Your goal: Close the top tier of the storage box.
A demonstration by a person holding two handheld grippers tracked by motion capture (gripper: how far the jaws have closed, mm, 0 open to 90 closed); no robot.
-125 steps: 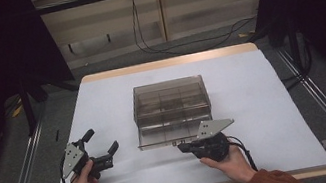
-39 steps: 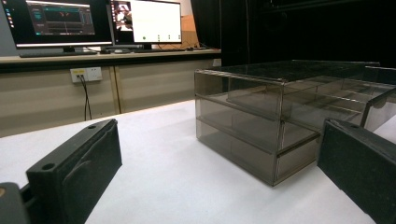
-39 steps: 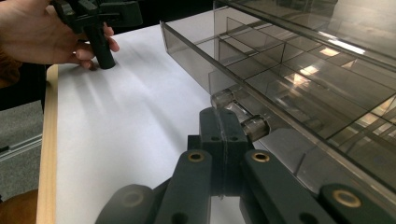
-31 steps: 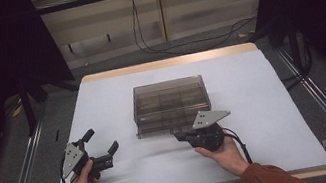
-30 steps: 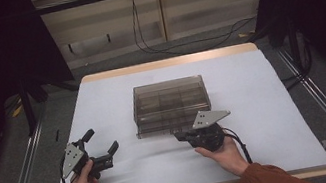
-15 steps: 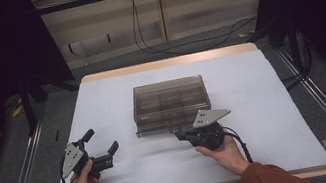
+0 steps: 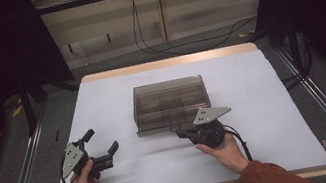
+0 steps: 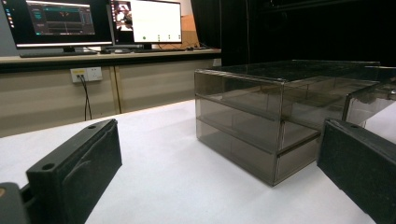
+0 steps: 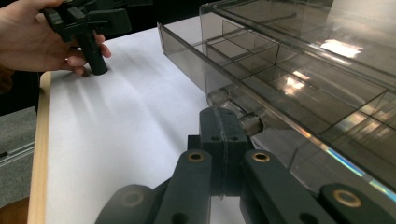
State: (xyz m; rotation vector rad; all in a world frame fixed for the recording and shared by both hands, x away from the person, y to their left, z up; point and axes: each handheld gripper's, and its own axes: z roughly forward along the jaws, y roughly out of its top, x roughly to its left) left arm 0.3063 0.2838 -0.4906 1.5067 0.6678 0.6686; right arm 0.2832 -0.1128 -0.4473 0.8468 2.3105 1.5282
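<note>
A smoky clear drawer box (image 7: 170, 101) stands mid-table, seen close up as drawer box (image 8: 261, 116) and drawer box (image 9: 299, 70). Its low drawer with divided compartments sticks out a little at the front. My right gripper (image 7: 179, 132) lies at the box's front edge, held by a hand. In the right gripper view the right gripper (image 9: 219, 119) is shut, jaws pressed together, tip against the drawer's clear handle (image 9: 236, 109). My left gripper (image 7: 101, 143) rests at the table's near left, open and holding nothing. The left gripper (image 8: 219, 177) looks toward the box's corner.
The white table top (image 7: 265, 104) has a wooden rim. Metal rails run along both sides of the table. Cables lie on the floor behind it. Monitors (image 8: 93, 21) stand on a desk beyond, and the other hand (image 9: 42, 42) shows far off.
Since about four seconds ago the drawer has slid further into the box, and my right gripper has moved with it toward the box. Over the last second nothing has moved.
</note>
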